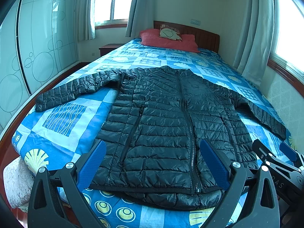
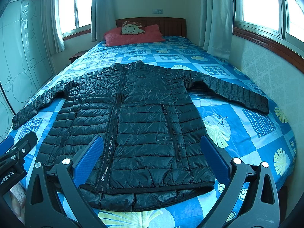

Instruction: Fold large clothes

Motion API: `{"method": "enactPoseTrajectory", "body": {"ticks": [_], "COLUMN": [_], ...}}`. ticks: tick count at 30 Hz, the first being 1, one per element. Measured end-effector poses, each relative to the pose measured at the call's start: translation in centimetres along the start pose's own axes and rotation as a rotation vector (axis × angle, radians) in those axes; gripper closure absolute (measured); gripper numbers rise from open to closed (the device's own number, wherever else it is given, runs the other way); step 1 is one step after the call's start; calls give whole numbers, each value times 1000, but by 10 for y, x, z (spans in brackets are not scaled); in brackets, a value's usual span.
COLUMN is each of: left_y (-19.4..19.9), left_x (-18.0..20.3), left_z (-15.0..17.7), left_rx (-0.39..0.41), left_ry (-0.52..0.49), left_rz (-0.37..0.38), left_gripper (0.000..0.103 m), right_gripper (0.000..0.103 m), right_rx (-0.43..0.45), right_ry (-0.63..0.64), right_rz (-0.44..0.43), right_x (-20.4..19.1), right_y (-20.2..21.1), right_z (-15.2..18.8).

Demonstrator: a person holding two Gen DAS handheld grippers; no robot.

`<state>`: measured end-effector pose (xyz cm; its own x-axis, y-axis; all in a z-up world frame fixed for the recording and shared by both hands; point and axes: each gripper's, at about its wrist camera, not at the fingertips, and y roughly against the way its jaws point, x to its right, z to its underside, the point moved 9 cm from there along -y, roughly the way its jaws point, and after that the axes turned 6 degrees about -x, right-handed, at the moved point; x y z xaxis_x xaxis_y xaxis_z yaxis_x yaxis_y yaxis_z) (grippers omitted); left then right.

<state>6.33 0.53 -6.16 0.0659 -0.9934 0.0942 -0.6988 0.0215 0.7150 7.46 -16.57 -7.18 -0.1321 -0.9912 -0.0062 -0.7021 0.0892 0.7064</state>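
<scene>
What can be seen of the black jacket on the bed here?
The black jacket is a shiny, quilted puffer lying flat, front side up, on the blue patterned bedspread. Its collar points toward the headboard and its hem lies near the foot of the bed. The centre zipper is closed, a slanted pocket zipper runs on each side, and both sleeves are spread outward. It is unfolded. Both tongs, left and right, are open above the hem, seemingly not touching it.
</scene>
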Motion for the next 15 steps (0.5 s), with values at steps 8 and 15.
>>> {"method": "enactPoseTrajectory", "body": {"ticks": [8,15], "left_y": [0,0], "left_x": [0,0], "left_z": [0,0], "left_rx": [-1,-1], "left_ry": [1,1], "left_rz": [0,0], "left_gripper": [5,5], "right_gripper": [2,2], "right_rx": [-1,-1], "right_ry": [1,1], "right_rz": [0,0], "right_x": [-2,-2], "right_y": [-1,-1], "right_z": [3,3]}}
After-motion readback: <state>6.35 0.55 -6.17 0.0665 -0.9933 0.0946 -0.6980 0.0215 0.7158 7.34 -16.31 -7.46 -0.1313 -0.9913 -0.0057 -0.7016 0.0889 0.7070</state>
